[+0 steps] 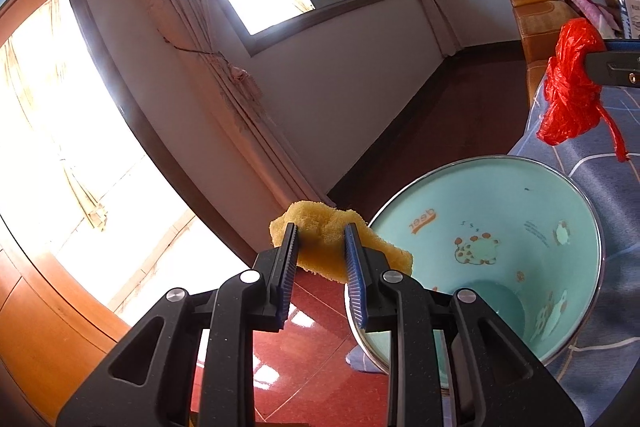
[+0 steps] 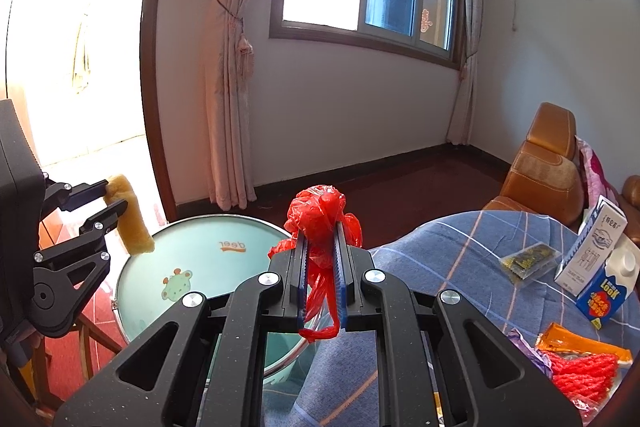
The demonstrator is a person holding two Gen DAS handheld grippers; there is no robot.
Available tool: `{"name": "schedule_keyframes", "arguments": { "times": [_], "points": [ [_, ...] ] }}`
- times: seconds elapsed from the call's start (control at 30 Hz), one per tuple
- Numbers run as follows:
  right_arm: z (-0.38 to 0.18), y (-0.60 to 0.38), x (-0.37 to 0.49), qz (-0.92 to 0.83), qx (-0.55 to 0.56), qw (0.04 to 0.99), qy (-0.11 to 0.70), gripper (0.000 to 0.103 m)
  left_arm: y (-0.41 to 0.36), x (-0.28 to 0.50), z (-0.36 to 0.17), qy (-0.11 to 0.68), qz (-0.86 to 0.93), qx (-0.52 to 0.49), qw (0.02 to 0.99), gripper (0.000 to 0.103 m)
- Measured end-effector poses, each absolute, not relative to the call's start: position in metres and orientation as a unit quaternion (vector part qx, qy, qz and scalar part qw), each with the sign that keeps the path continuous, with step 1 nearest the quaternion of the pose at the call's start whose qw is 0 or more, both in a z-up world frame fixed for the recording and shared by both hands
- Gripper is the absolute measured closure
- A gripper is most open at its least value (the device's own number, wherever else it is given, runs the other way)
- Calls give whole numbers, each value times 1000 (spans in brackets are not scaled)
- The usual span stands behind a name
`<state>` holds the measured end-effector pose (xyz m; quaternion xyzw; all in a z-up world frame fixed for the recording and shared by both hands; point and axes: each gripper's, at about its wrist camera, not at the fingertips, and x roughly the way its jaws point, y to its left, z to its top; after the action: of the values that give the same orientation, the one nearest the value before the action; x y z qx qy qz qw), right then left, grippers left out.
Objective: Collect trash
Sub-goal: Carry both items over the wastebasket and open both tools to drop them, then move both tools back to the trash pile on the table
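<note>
A yellow sponge (image 1: pixel 334 241) is clamped in the left tongs (image 1: pixel 320 251) above the near rim of a teal bin (image 1: pixel 500 211). A crumpled red plastic bag (image 2: pixel 322 223) is pinched in the right tongs (image 2: pixel 321 259) beside the bin, its lower tail partly hidden between the pads. The bin's base is cut off by the blue checked cloth (image 2: pixel 440 247).

Crumpled yellow porous sponge (image 1: pixel 334 245), squeezed at its middle and held in the air just above the left rim of the round light-blue cartoon-printed bin with a metal rim (image 1: pixel 496 211). Knotted bundle of red thin plastic bag (image 2: pixel 322 227), pinched upright, a loose tail hanging down, poised over the bin's right edge. Bin open, nothing visible inside, standing on the red floor beside the blue checked cloth (image 2: pixel 440 255).
</note>
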<state>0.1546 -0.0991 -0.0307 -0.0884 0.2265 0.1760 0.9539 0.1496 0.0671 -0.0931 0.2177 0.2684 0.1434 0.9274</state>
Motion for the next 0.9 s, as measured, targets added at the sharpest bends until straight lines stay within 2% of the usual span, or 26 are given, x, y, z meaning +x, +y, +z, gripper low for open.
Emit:
{"name": "schedule_keyframes", "arguments": {
  "times": [0.1, 0.13, 0.2, 0.23, 0.27, 0.3, 0.33, 0.4, 0.67, 0.9],
  "points": [
    [-32, -96, 155, 184, -92, 952, 229, 91, 66, 149, -93, 268, 136, 214, 930, 78],
    [-33, -94, 156, 189, -95, 950, 231, 91, 65, 148, -93, 265, 131, 211, 932, 74],
    [-35, -91, 155, 195, -100, 948, 229, 80, 62, 147, -93, 260, 128, 212, 933, 68],
    [-36, -89, 156, 196, -103, 947, 231, 67, 61, 147, -94, 261, 123, 211, 934, 66],
    [-38, -89, 157, 196, -104, 947, 234, 67, 60, 147, -94, 262, 118, 209, 935, 65],
    [-39, -89, 157, 194, -105, 947, 235, 67, 60, 147, -95, 262, 118, 207, 935, 59],
    [-39, -89, 157, 192, -105, 947, 235, 67, 60, 147, -95, 261, 121, 206, 935, 48],
    [-40, -91, 156, 187, -102, 948, 237, 66, 59, 145, -95, 256, 123, 207, 936, 41],
    [-23, -133, 124, 128, -90, 958, 241, 59, 52, 140, -96, 262, 107, 194, 939, 37],
    [-11, -224, 60, 35, -48, 969, 240, 55, 15, 122, -100, 269, 50, 193, 942, 37]
  ]
}}
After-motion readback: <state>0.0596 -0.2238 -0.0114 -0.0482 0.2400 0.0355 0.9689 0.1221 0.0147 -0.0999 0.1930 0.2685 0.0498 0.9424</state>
